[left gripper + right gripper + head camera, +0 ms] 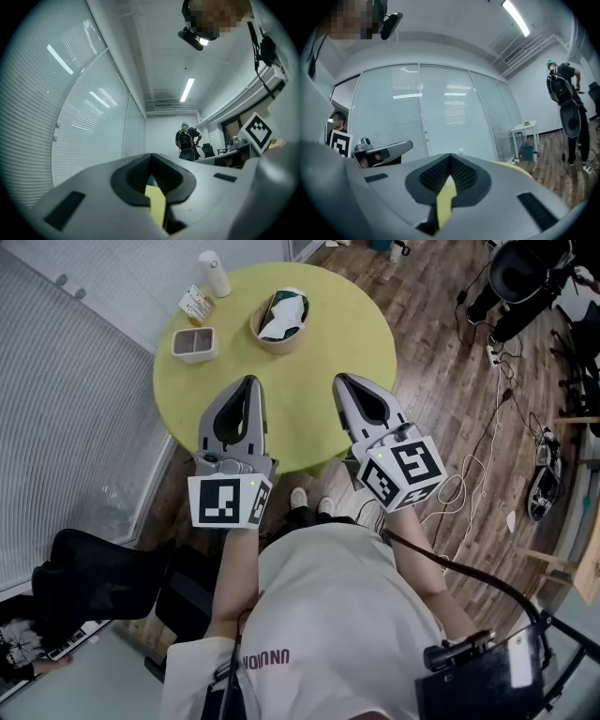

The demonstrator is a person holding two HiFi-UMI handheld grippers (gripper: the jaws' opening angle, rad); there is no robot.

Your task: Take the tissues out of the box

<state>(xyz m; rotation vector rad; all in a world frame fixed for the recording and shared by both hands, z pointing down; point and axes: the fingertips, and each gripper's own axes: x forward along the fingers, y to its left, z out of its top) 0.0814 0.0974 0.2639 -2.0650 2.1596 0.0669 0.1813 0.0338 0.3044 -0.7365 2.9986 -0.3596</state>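
Over the near edge of the surface [352, 329], you hold your left gripper [249, 382] and right gripper [340, 382] fully closed and empty, well apart from the tissue box [268, 339].

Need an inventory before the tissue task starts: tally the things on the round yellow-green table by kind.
White bottle: 1
Small printed pack: 1
White rectangular box: 1
Round bowl with something white inside: 1
Total: 4

Small packet [195, 303], print too tiny
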